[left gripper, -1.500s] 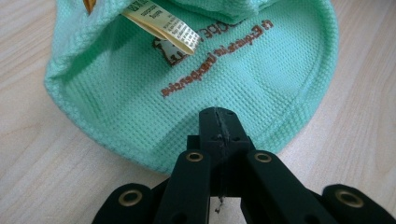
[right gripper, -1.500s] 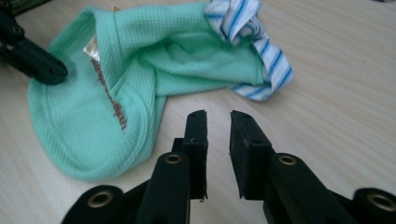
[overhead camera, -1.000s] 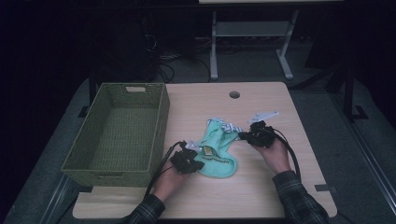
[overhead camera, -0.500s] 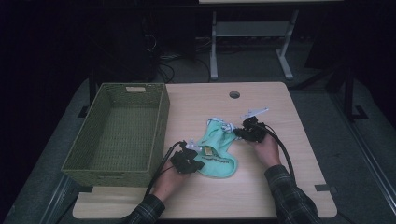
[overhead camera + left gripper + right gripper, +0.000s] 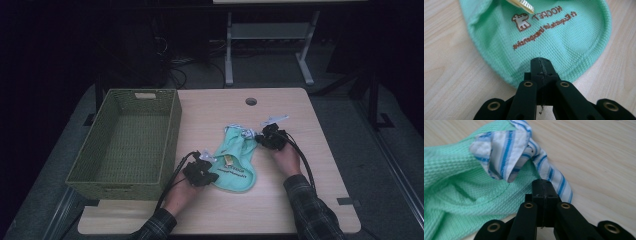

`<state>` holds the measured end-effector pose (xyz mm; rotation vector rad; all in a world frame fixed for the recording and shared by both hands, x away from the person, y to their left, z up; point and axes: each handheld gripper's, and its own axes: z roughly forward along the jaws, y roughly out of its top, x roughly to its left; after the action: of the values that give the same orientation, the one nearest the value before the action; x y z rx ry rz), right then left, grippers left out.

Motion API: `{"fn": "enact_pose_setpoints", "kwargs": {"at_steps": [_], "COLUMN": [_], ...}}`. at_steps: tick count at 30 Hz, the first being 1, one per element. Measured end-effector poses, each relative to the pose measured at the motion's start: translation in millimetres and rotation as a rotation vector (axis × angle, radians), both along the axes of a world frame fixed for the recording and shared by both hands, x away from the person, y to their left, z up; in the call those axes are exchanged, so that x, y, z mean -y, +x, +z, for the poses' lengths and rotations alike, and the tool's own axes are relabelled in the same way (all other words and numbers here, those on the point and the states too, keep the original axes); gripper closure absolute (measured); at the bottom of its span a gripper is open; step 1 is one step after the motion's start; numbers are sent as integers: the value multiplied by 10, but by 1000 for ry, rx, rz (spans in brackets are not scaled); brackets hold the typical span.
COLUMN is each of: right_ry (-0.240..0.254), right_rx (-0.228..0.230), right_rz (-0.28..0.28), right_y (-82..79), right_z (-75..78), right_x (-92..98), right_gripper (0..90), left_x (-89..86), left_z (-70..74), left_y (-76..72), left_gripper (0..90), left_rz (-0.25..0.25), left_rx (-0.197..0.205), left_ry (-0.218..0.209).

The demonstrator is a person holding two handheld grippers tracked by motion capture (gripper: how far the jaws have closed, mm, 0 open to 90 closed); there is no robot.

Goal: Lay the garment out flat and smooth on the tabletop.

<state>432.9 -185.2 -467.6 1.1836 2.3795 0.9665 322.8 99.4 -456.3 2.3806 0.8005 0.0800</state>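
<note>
Mint-green waffle cloth, the bib (image 5: 235, 162), lies flat on the tabletop (image 5: 310, 200) just right of the wicker basket (image 5: 125, 145). Left gripper (image 5: 541, 65) has its fingers closed on the rounded hem; right gripper (image 5: 543, 187) has its fingers closed at the striped collar (image 5: 506, 152) (whether they pinch fabric is hard to tell). A thin pinch could slip on lifting. Bare tabletop right of the basket leaves room.

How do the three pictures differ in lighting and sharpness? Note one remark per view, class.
High view: dim, room behind almost black, the table lit, the green garment small and soft. Left gripper view: bright and even, weave and printed lettering crisp, the left gripper near the lens slightly soft. Right gripper view: bright, the striped trim sharp, wood grain behind mildly blurred.
</note>
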Motion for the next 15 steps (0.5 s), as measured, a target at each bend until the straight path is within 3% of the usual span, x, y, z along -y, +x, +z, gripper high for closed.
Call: {"fn": "enact_pose_setpoints", "kwargs": {"at_steps": [3, 4, 5, 6, 8, 10, 11, 15], "right_ry": [-7, -44, -44, -67, -112, -81, -89, -42], "right_rx": [-12, -13, -13, -13, -13, -31, -32, -20], "right_rz": [-5, -7, -7, -12, -26, -37, -50, -31], "right_y": [20, 43, 43, 61, 80, 106, 106, 26], "right_z": [8, 37, 37, 55, 39, 27, 38, 102], "right_x": [38, 66, 66, 91, 119, 192, 209, 237], "right_gripper": [899, 899, 899, 899, 899, 899, 899, 899], "left_x": [-6, -10, -10, 0, -6, -6, -6, -13], "left_z": [2, 2, 2, -5, -2, -1, -1, -2], "left_y": [4, 9, 9, 2, 5, 4, 4, 12], "left_gripper": [896, 896, 896, 896, 896, 896, 896, 896], "left_rz": [-5, -8, -8, 6, -2, -3, -4, -7], "left_rx": [-8, -8, -8, -10, -11, -10, -9, -9], "left_ry": [0, -1, -1, -18, -12, -10, -10, -10]}}
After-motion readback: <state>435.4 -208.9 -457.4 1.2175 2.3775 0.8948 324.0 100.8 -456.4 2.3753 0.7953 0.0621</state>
